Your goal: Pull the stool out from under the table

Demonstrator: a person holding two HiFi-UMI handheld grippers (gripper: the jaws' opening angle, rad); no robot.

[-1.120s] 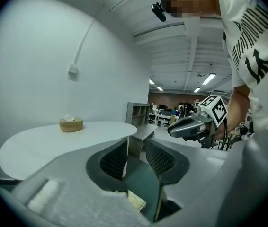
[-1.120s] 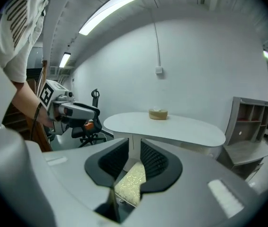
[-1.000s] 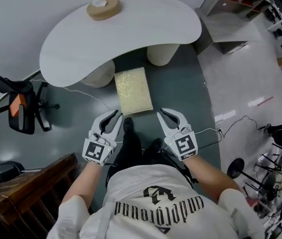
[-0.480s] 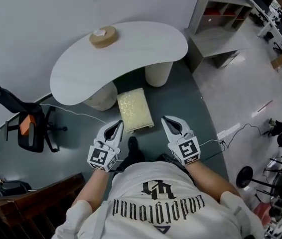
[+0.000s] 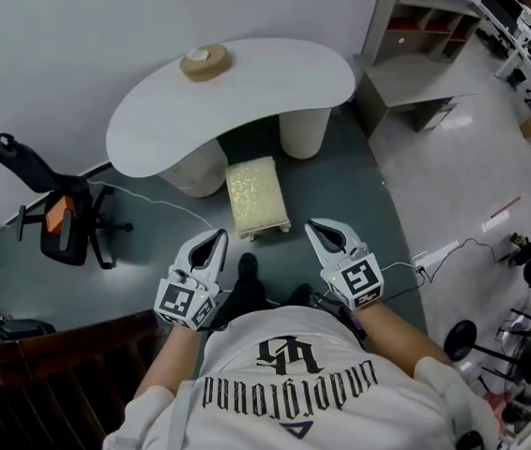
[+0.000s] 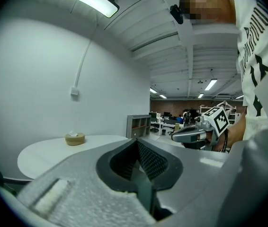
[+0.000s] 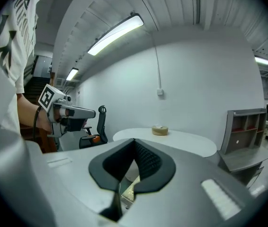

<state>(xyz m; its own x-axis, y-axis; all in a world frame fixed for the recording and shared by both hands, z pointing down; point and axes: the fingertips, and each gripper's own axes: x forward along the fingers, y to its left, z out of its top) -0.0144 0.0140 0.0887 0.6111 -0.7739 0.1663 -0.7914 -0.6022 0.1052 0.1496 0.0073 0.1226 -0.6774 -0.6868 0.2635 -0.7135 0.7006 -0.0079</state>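
The stool (image 5: 258,195), low with a cream cushion, stands on the dark floor just in front of the white kidney-shaped table (image 5: 247,87). Its far end sits between the table's two round legs. My left gripper (image 5: 220,235) and right gripper (image 5: 311,225) hover side by side short of the stool's near end, apart from it, both shut and empty. In the left gripper view the jaws (image 6: 136,143) meet with nothing between them. The right gripper (image 7: 135,143) is likewise closed, and a bit of the stool (image 7: 133,189) shows below it.
A round tan box (image 5: 205,63) sits on the tabletop. A black office chair (image 5: 64,223) stands at the left, a grey shelf unit (image 5: 416,54) at the right. A wooden rail (image 5: 50,354) is at lower left. Cables (image 5: 434,251) lie on the floor at the right.
Both grippers have drawn back from the stool's near corners, and their small jaw gaps have closed. The person has stepped back, so the stool and table look farther off.
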